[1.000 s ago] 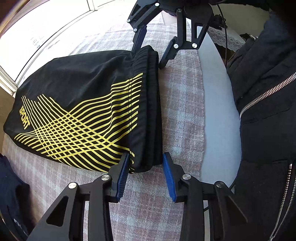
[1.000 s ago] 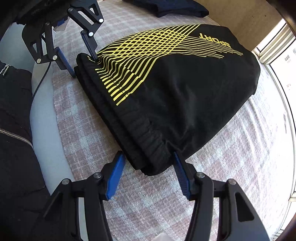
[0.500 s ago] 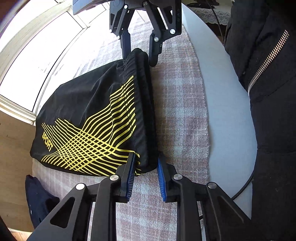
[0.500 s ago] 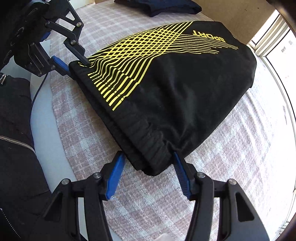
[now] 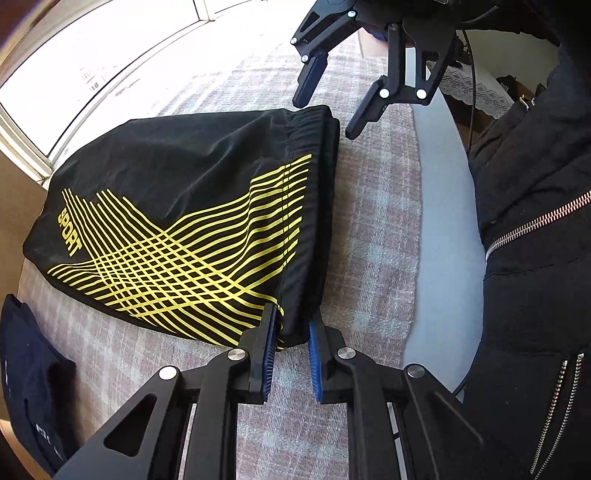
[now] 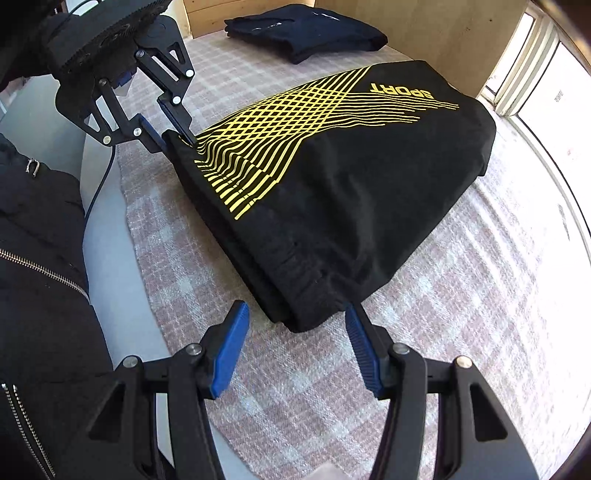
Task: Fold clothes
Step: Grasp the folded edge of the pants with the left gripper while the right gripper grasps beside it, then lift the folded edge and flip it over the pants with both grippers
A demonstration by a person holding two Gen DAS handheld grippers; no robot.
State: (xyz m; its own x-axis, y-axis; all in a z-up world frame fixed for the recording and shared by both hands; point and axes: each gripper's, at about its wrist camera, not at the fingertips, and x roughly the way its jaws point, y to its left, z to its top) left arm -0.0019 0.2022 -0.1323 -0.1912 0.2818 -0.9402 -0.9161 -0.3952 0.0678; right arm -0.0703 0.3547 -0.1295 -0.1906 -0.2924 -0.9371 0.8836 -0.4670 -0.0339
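Folded black shorts [image 5: 177,192] with yellow crossing lines and the word SPORT lie on the checked cloth. In the left wrist view my left gripper [image 5: 293,317] is closing on the near waistband corner, with the fabric pinched between its blue pads. The right wrist view shows the same grip at the far corner, where the left gripper [image 6: 175,138] holds the shorts [image 6: 351,184]. My right gripper [image 6: 295,310] stands open, and the other waistband corner reaches just between its fingertips without being squeezed. From the left wrist view the right gripper [image 5: 334,103] hovers at that corner.
A folded dark navy garment [image 6: 306,33] lies beyond the shorts and shows again, as the navy garment [image 5: 33,369], at the left edge. The checked cloth [image 6: 443,332] covers a grey table [image 5: 443,221]. A person's black zipped jacket [image 5: 535,258] stands along the table's edge. A bright window [image 5: 92,55] is behind.
The left gripper's jaws have narrowed onto the shorts' corner. The right gripper has drawn back slightly, so its corner now sits at the fingertips instead of deep between the fingers.
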